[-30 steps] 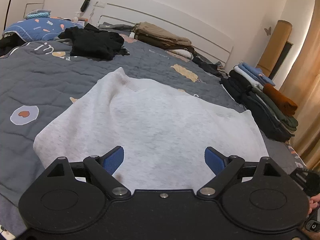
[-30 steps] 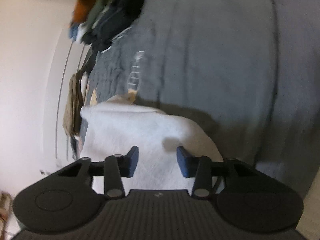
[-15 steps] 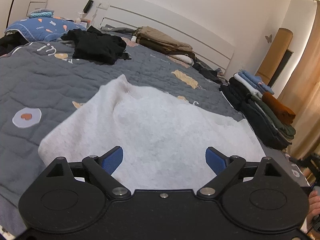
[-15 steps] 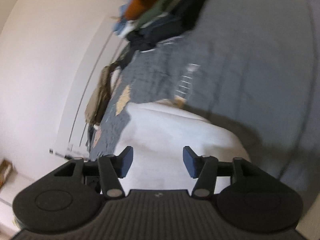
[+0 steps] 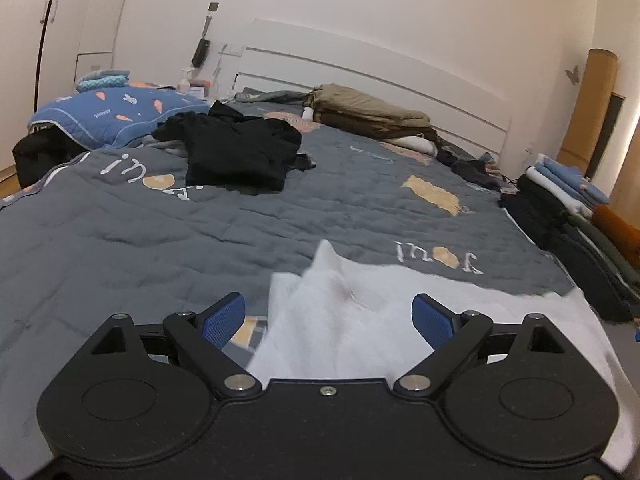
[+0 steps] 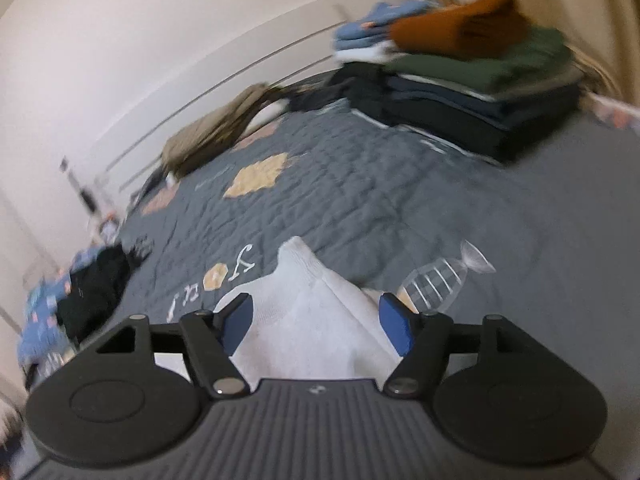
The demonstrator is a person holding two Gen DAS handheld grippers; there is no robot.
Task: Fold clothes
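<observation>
Left gripper (image 5: 329, 316) stands wide, blue pads clear of everything, nothing pinched. The white top (image 5: 400, 320) lies just ahead and under it, spread to its right, one peaked corner poking up in front. Right gripper (image 6: 314, 326), and its jaws are opening as we watch; a ribbed corner of the top (image 6: 312, 312) shows between the pads, but they don't press on it, so that's no grip.

Both tools are free, then, with the top lying on the quilt (image 5: 160, 232). It looks like a pause between folds: one fold seems laid, the next not started. The next move should call for picking an edge or that raised corner, closing on cloth only, not quilt, and carrying it across flat.

Further out: the grey quilt covers a wide bed, printed with letters and yellow patches. A black heap (image 5: 240, 152) sits well ahead of the left gripper, khaki clothes (image 5: 368, 114) beyond it by the headboard (image 5: 400, 64). A folded stack (image 6: 472, 76) waits far right. White walls all round.
</observation>
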